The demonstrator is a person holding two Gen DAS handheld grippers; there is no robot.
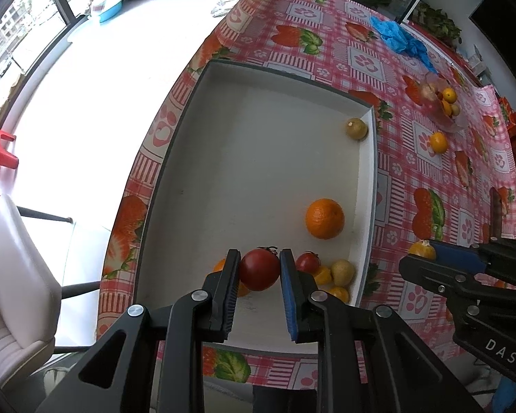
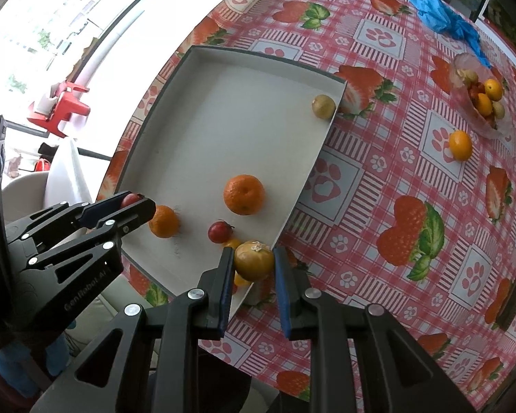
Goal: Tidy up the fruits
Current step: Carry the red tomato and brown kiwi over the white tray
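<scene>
My left gripper (image 1: 259, 265) is shut on a dark red tomato (image 1: 259, 270), just above the near end of the white tray (image 1: 244, 172). In the right wrist view my right gripper (image 2: 253, 262) is shut on a yellow-brown round fruit (image 2: 254, 260) over the tray's (image 2: 216, 127) near right corner. The tray holds a large orange (image 1: 324, 218), a small tomato (image 1: 308, 262), a pale yellow fruit (image 1: 343, 271), yellow fruits beside it and a greenish fruit (image 1: 356, 128) in the far corner. A second orange (image 2: 164, 222) lies beside the left gripper (image 2: 141, 203).
A clear bowl (image 2: 498, 127) with several small fruits stands at the far right of the strawberry-print tablecloth. A loose yellow-orange fruit (image 2: 460, 145) lies in front of it. A blue plastic bag (image 2: 447, 20) lies at the back. The table edge and a white chair (image 1: 20, 268) are to the left.
</scene>
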